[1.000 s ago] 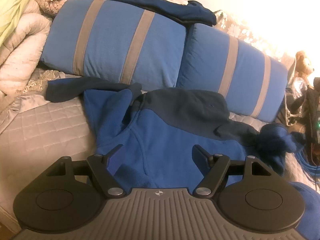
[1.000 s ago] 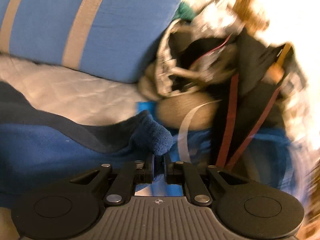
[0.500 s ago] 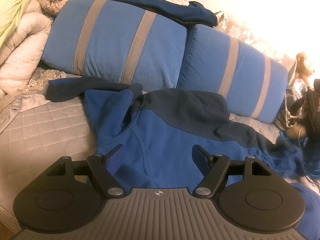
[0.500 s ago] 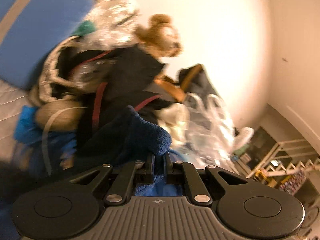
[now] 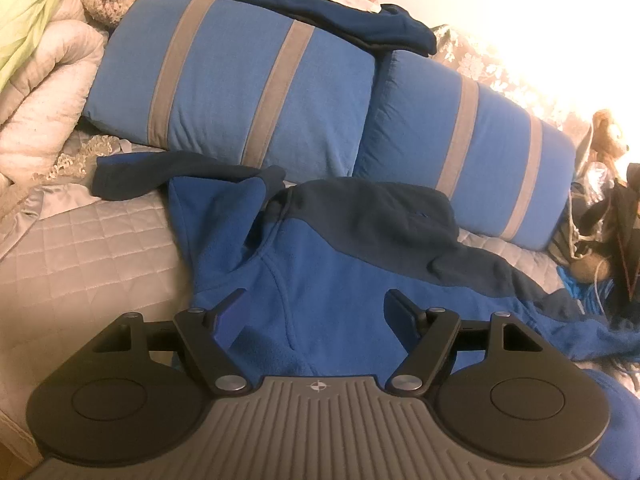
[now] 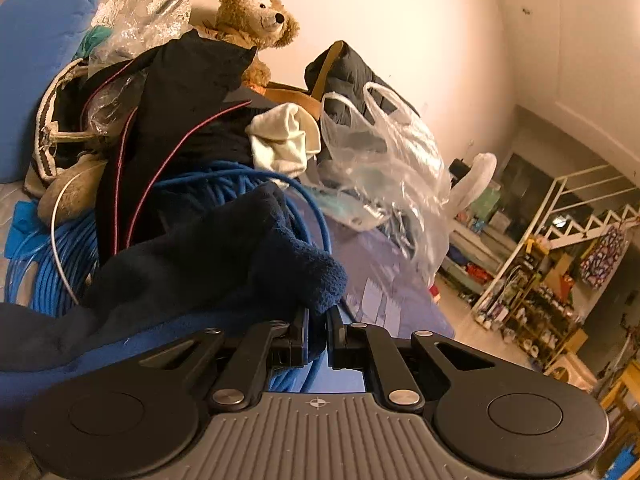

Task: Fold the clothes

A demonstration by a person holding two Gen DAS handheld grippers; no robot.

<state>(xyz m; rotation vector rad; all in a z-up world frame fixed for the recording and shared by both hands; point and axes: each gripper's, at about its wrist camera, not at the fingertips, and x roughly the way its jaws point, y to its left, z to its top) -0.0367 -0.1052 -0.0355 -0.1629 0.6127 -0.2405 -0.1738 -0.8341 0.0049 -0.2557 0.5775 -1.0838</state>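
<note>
Left wrist view: left gripper (image 5: 316,312) sits low over the blue fleece jacket (image 5: 320,280), jaws wide apart, nothing pinched between them; the fabric just lies under and between the fingers (image 5: 230,312). Jacket is spread on the quilted grey bedspread (image 5: 80,256), body in mid blue, shoulders and upper part in dark navy. One dark sleeve (image 5: 160,174) runs off to the left over the bedspread, the other sleeve (image 5: 560,312) is stretched out to the right edge of the frame. Behind the jacket two blue pillows with grey stripes (image 5: 248,80) lean side by side, and another dark blue garment (image 5: 340,20) lies across their tops. Pale folded blankets (image 5: 40,100) are stacked at far left. Right wrist view: right gripper (image 6: 317,330) is clamped nearly closed on the navy cuff (image 6: 304,268) of the jacket sleeve, cuff end bunched above the fingertips, sleeve trailing back to the left. Gripper points at a clutter pile at the bed's end: coil of blue cable (image 6: 52,276) just beyond the cuff, black garment with red piping (image 6: 180,120), white cloth (image 6: 284,140), clear plastic bags (image 6: 384,160), teddy bear (image 6: 252,12) against the wall on top. Shelving (image 6: 540,292) in the room beyond at right, too small to make out contents.
</note>
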